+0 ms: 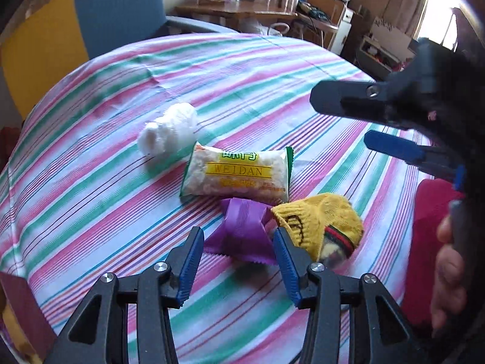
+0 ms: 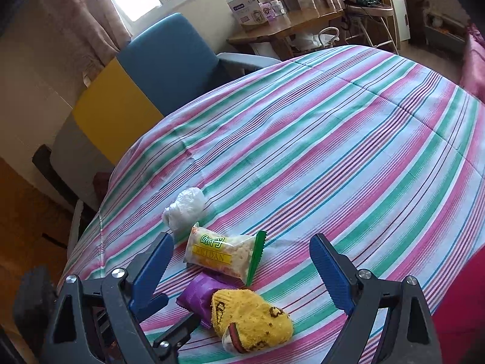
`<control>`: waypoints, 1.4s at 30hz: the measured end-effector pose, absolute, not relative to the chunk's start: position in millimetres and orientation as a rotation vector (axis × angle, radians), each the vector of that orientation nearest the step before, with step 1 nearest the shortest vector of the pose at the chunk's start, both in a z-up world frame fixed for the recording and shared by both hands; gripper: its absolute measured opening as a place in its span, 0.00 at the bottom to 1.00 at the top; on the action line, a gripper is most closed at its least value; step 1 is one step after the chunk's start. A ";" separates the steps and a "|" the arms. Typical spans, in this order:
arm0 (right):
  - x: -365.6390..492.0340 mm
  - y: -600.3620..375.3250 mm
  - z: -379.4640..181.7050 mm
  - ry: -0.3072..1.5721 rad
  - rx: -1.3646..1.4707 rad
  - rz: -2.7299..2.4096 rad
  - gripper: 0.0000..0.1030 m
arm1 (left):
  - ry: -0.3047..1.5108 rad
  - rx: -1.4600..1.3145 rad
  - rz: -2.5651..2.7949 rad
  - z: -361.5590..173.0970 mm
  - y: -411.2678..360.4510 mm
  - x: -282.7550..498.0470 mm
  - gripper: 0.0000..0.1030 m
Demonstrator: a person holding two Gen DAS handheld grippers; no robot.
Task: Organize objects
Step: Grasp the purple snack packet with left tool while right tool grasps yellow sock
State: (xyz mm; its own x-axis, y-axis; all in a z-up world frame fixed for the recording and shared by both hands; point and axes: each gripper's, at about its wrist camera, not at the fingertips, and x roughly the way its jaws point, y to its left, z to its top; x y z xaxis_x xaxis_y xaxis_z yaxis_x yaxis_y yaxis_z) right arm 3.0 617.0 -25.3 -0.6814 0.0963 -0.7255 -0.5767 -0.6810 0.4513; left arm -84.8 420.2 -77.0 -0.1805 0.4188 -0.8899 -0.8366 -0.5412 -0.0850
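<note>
On the striped pink, green and white cloth of the desk (image 2: pixel 348 139), four things lie in a close cluster: one white crumpled plastic bag (image 1: pixel 168 132), one clear snack packet with a yellow label (image 1: pixel 238 173), one purple foil wrapper (image 1: pixel 242 230) and one yellow knitted sock (image 1: pixel 321 227). The left hand-held gripper (image 1: pixel 239 257) hangs half spread over the purple wrapper, pinching nothing. The right hand-held gripper (image 2: pixel 242 261) stands wide and empty above the pile. Likely step: reaching for the wrapper; next it should lower and close without snagging the touching sock
</note>
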 end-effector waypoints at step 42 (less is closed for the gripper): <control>-44.2 551.3 -84.1 0.430 -1.620 2.245 0.43 | 0.033 -1.217 2.264 -15.9 163.8 -63.9 0.31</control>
